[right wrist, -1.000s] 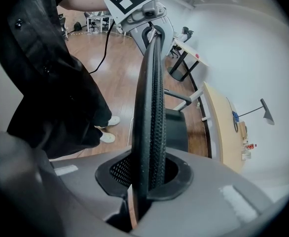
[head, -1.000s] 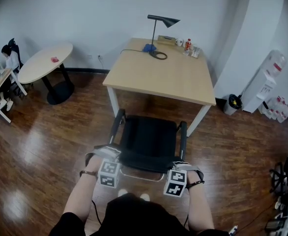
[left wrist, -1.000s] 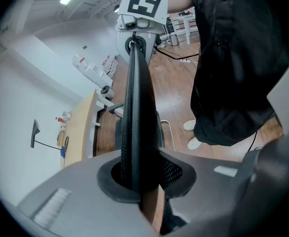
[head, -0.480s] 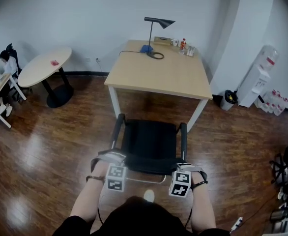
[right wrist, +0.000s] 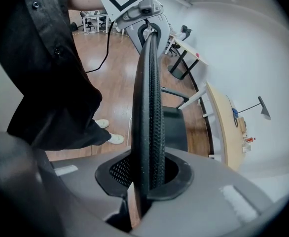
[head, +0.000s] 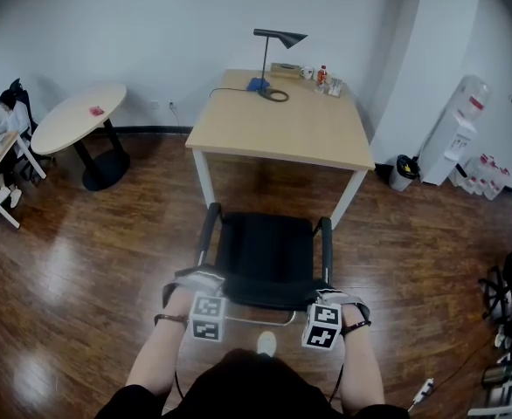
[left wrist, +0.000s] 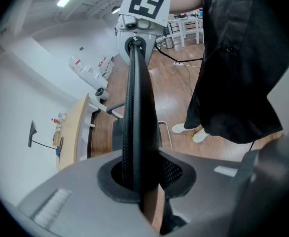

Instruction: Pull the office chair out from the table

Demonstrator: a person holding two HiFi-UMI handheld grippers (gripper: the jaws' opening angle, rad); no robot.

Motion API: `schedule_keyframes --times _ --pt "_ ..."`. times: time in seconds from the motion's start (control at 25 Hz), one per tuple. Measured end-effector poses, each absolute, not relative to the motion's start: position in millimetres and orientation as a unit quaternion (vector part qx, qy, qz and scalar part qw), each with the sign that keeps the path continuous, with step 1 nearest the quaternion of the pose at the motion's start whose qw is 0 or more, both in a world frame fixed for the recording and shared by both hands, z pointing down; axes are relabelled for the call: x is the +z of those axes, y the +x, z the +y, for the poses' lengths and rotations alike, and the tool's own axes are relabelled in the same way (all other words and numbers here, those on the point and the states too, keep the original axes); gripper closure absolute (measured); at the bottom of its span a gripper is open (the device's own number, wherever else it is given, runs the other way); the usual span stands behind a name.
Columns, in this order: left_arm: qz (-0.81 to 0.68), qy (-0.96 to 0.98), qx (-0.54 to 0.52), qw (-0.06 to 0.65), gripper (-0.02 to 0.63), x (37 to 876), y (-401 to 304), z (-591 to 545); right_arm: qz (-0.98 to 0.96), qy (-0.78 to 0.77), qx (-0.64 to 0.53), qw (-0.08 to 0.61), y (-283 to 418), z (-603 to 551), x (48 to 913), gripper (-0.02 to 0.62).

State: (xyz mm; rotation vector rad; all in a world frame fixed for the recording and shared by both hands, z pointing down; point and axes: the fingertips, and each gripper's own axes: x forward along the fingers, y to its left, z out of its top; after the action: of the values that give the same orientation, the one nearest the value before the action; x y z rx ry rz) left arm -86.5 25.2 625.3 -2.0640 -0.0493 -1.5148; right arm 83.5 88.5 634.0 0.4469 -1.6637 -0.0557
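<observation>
Jaws of left gripper (left wrist: 140, 179) and right gripper (right wrist: 145, 179) each pinch top edge of mesh backrest (head: 265, 291), one near each corner, for even straight pull; office chair (head: 269, 250) stands out from under table (head: 282, 133), seat facing it, backrest near person's shoe (head: 266, 345)

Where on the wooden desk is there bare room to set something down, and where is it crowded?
The desk is bare across its middle and near edge, toward the chair. Its far edge by the wall is crowded around the lamp and a bottle.
</observation>
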Motion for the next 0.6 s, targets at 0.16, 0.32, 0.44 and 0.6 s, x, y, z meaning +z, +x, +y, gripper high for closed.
schedule_keyframes --times 0.16,0.32,0.44,0.6 --pt "-0.021 -0.772 -0.567 0.286 0.544 624.5 -90.2 28.6 -0.732 0.200 -0.021 0.651 80.0 92.5 632.8 0.526" --pt "-0.009 -0.785 -0.551 0.281 0.532 618.9 -89.6 30.8 -0.738 0.228 -0.023 0.634 77.1 90.6 627.9 0.495" --pt "0.025 -0.794 -0.529 0.299 0.452 597.8 -89.3 28.1 -0.737 0.258 -0.052 0.622 76.6 86.7 611.7 0.448" --pt "0.108 -0.823 -0.468 0.302 0.440 564.9 -91.6 37.5 -0.735 0.327 -0.067 0.590 74.0 94.3 589.1 0.421"
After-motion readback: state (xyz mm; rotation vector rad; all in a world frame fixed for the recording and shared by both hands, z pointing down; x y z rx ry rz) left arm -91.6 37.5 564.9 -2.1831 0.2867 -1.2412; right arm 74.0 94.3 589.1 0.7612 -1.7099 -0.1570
